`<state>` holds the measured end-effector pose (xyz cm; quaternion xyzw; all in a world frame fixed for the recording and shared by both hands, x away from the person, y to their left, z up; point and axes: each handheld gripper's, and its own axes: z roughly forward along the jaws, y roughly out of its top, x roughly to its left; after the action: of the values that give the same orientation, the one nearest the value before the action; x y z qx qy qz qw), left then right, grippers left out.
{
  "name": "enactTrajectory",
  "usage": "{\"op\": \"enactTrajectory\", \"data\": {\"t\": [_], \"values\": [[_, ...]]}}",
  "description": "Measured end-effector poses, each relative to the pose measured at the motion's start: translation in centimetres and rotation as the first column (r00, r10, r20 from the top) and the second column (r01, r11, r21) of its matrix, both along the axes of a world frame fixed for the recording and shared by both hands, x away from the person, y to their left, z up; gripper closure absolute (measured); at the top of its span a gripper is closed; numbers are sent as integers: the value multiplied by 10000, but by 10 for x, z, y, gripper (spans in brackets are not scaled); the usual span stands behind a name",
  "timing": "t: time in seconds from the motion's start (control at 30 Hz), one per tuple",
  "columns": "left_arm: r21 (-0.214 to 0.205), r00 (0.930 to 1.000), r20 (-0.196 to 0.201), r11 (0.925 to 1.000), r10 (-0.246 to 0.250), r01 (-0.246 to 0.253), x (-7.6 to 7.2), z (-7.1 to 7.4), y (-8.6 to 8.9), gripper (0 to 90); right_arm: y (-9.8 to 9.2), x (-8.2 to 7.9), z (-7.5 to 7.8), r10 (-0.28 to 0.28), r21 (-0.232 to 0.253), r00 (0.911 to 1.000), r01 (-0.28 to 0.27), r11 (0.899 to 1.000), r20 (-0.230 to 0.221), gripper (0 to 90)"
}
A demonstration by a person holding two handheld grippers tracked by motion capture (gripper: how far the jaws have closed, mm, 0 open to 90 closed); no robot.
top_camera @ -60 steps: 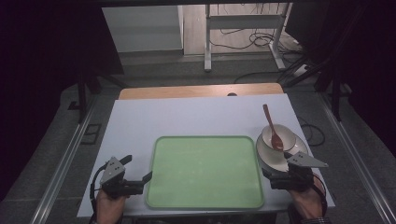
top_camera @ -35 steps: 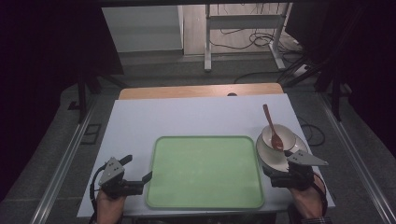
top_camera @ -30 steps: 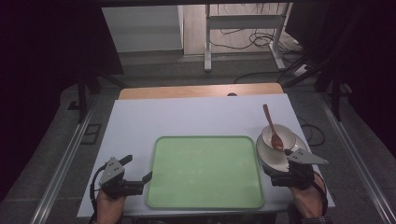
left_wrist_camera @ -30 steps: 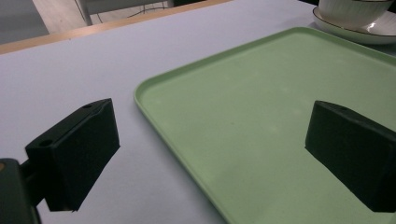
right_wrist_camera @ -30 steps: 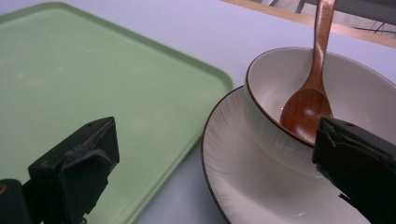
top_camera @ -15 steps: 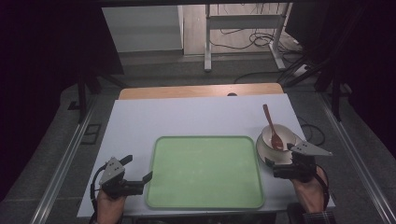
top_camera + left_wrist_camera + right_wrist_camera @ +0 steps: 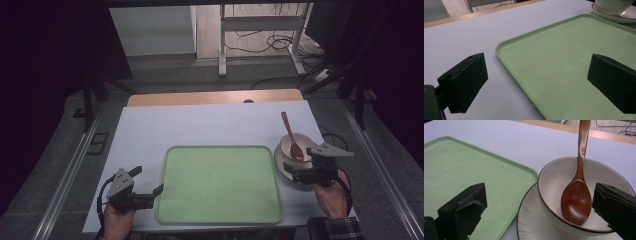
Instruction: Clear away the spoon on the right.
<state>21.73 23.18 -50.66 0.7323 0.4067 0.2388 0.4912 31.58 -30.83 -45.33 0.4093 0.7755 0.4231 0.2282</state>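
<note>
A green tray [image 7: 218, 185] lies at the middle front of the white table [image 7: 210, 125]. To its right a cream bowl [image 7: 303, 141] stands on a saucer [image 7: 281, 161], and a brown wooden spoon [image 7: 290, 138] rests in the bowl with its handle pointing away. My right gripper [image 7: 296, 172] is open at the bowl's near side; in the right gripper view [image 7: 541, 195] its jaws straddle the bowl [image 7: 599, 177], the saucer [image 7: 534, 220] and the spoon [image 7: 577, 202]. My left gripper [image 7: 148, 181] is open at the tray's left edge, holding nothing. In the left gripper view [image 7: 536, 72] one jaw is over the table and one over the tray [image 7: 564, 57].
A wooden strip [image 7: 215, 97] runs along the table's far edge. Behind it are a desk frame [image 7: 222, 45] and cables [image 7: 270, 42] on the floor. Metal rails [image 7: 70, 170] flank the table. In the left gripper view the bowl [image 7: 611, 3] and saucer [image 7: 624, 17] show at the top right.
My right gripper has moved forward, closer to the bowl and over the saucer. The left gripper, tray, bowl and spoon have stayed put.
</note>
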Motion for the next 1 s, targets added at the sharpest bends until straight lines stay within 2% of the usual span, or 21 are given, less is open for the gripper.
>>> {"op": "enactTrajectory", "data": {"t": [0.17,0.43,0.63,0.73,0.8,0.93,1.0], "values": [[-2,10000,1,10000,7,-7,0,0,0,25,0,8,2,-292,-122,9995,291,9995,-97,0],[3,10000,-13,10000,25,-25,0,0,0,25,3,18,5,-449,-448,9988,440,9980,-203,0],[-1,10000,-24,10000,19,-19,0,0,0,25,5,30,6,-528,-481,9965,498,9976,-640,0],[40,10000,-24,10000,2,-2,0,0,-1,25,6,33,7,-581,-528,9959,545,9971,-687,0],[23,10000,-25,10000,15,-15,0,-1,-1,25,7,36,8,-652,-691,9949,599,9958,-769,12],[-13,10000,-14,10000,45,-45,0,0,0,25,5,45,11,-885,-745,9930,827,9938,-779,152],[-3,10000,-14,10000,42,-42,0,0,0,25,5,47,11,-957,-826,9924,892,9926,-778,178]]}}
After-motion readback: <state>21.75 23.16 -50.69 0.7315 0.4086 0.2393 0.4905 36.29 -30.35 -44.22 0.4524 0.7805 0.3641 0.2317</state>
